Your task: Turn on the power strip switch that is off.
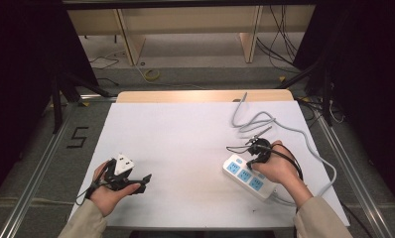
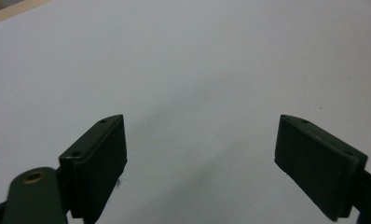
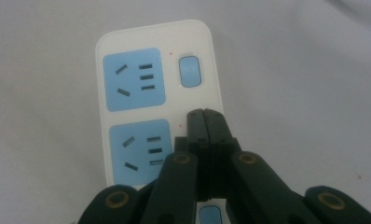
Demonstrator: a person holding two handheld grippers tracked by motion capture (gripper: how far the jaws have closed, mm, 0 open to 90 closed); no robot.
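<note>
A white power strip [image 1: 247,176] with blue socket faces lies at the right of the white table [image 1: 185,144]. In the right gripper view the power strip [image 3: 127,70] shows two blue sockets and a blue switch [image 3: 190,71]. My right gripper [image 3: 205,116] is shut with nothing between its jaws, its tips just over the strip's right edge below that switch. In the high view the right gripper [image 1: 251,157] hangs over the strip's far end. My left gripper [image 1: 145,179] rests at the table's left, open and empty; its jaws [image 2: 200,154] stand wide apart over bare table.
The strip's grey cable [image 1: 265,124] loops behind the right hand and runs off the table's right side. A wooden table edge [image 1: 200,95] lies at the back. Dark stands and floor cables surround the table.
</note>
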